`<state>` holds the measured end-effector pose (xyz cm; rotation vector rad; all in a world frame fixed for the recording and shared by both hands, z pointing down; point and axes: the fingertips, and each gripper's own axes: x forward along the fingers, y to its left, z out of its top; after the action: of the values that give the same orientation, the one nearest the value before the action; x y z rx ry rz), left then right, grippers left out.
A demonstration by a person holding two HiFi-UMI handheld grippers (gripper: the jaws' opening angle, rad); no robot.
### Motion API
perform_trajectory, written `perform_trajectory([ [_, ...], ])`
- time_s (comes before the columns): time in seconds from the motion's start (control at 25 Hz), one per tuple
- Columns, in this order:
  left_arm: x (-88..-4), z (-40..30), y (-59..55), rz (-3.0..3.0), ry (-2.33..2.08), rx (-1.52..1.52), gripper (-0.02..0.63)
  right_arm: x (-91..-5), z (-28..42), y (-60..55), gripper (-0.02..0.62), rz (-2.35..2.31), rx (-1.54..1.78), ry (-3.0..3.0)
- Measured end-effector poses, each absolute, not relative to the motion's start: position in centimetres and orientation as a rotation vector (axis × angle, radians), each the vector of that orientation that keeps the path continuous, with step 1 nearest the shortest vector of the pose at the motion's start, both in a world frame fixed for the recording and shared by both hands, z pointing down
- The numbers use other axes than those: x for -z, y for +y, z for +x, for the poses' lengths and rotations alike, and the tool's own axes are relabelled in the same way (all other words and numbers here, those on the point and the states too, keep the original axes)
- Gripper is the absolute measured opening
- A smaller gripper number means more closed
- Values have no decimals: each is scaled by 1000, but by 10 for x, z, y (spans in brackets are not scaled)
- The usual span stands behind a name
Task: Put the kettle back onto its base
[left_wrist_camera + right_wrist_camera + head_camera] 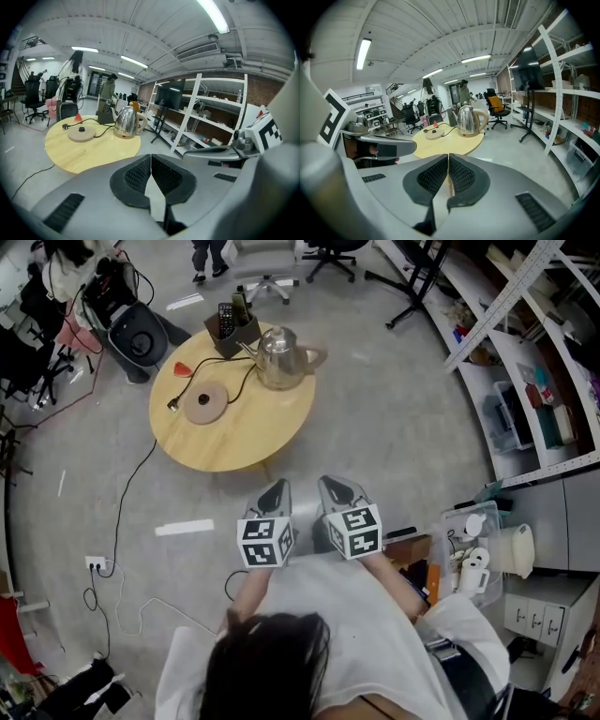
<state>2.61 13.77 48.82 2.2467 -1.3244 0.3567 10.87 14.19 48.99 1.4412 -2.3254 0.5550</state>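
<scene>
A steel kettle (pixel 279 358) with a beige handle stands on the far right part of a round wooden table (pixel 234 442). Its round beige base (pixel 205 403) lies on the table to the kettle's left, with a black cord running off it. The kettle (pixel 126 121) and base (pixel 82 133) also show in the left gripper view, and the kettle (pixel 469 120) and base (pixel 433 133) in the right gripper view. My left gripper (pixel 276 495) and right gripper (pixel 337 491) hover side by side over the floor, well short of the table. Both are shut with nothing in them.
A dark box (pixel 232 329) with remotes stands on the table behind the kettle, and a small red cone (pixel 181 367) at its left edge. A cable (pixel 127 498) trails over the floor at the left. Metal shelving (pixel 525 371) and a bin (pixel 473 540) line the right side.
</scene>
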Motion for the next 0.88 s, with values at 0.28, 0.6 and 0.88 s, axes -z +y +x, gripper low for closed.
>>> perform_trajectory([
  [0.28, -488, 40, 103, 2257, -1325, -384, 28, -489, 122, 106, 29, 1434, -555, -2334],
  [0.6, -485, 58, 61, 2257, -1348, -395, 28, -491, 141, 66, 29, 1411, -569, -2352],
  [0.88, -483, 74, 22, 2231, -1362, -344, 28, -488, 157, 27, 29, 1386, -553, -2381],
])
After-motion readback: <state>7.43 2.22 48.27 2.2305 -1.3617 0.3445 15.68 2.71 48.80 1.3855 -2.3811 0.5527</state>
